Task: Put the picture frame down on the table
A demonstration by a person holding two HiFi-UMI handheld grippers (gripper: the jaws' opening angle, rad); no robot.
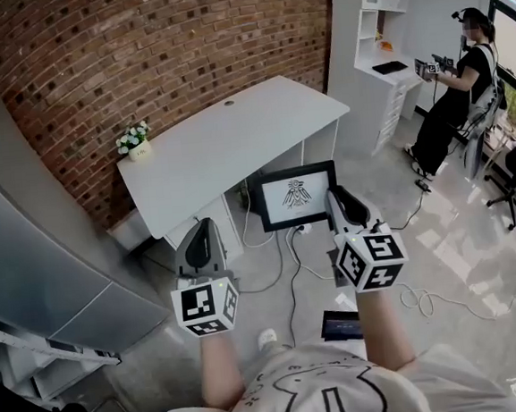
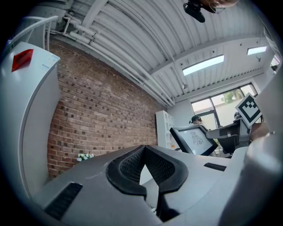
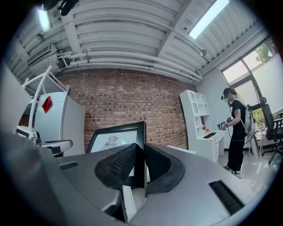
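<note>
A black picture frame (image 1: 294, 196) with a white print of a bird-like figure hangs in the air in front of the white table (image 1: 225, 141). My right gripper (image 1: 336, 198) is shut on the frame's right edge; in the right gripper view the frame (image 3: 116, 140) stands upright between the pads. My left gripper (image 1: 200, 241) is lower left of the frame, apart from it, jaws together and holding nothing. In the left gripper view the frame (image 2: 192, 140) shows off to the right.
A small pot of white flowers (image 1: 134, 141) stands at the table's left corner. A grey cabinet (image 1: 38, 256) is at left, a brick wall behind. White shelves (image 1: 376, 20) and a standing person (image 1: 455, 94) are at right. Cables (image 1: 286, 270) lie on the floor.
</note>
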